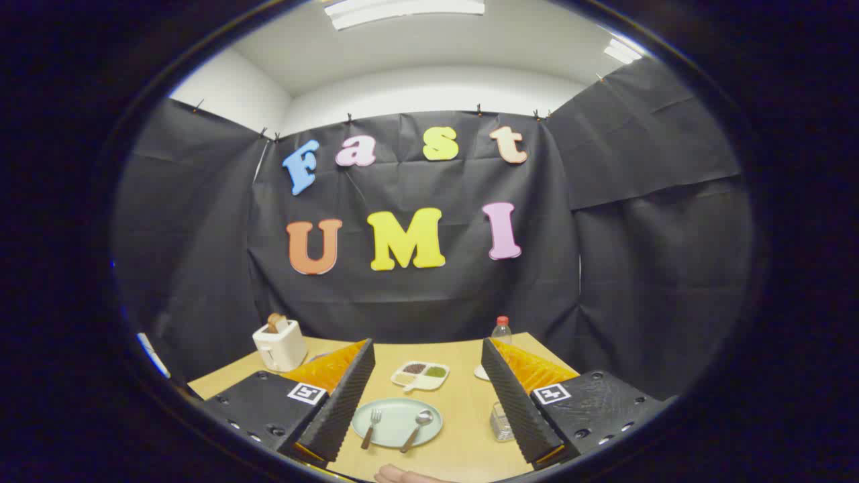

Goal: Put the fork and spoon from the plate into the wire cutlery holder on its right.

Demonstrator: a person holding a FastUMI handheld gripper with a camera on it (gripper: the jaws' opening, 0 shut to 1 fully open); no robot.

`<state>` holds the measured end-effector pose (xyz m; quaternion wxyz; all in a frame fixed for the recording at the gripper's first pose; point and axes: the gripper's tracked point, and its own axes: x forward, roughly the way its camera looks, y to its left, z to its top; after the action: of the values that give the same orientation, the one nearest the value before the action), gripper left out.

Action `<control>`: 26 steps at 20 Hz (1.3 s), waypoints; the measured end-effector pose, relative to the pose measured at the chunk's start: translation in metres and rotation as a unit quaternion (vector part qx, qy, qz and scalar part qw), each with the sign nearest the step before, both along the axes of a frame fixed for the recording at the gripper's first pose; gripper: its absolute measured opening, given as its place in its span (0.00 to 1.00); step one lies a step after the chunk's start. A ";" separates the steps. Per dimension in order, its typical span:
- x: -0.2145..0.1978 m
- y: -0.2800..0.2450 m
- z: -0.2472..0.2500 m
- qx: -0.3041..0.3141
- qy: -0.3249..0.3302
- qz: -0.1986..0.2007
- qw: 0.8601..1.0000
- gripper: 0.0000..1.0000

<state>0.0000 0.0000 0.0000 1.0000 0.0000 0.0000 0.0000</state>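
A pale green plate [396,429] lies on the wooden table between my two fingers. On it rest a fork [371,428] on the left and a spoon [417,429] on the right, both with wooden handles pointing toward me. The wire cutlery holder [500,421] stands to the plate's right, partly hidden behind my right finger [513,402]. My gripper [429,359] hangs above the table, open wide, with nothing between its fingers.
A white toaster [280,344] with bread in it stands at the back left. A white divided dish [420,375] with food lies beyond the plate. A clear bottle [501,330] with a red cap stands at the back right. A hand [402,475] rests at the near table edge.
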 end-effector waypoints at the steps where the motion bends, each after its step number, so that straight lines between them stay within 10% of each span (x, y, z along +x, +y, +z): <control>1: 0.003 0.000 -0.003 -0.003 0.006 -0.004 1.000 0.96; 26: 0.098 0.022 -0.119 -0.030 0.147 -0.026 0.988 0.95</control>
<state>0.0983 0.0223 -0.1191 0.9883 -0.0298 0.1475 -0.0259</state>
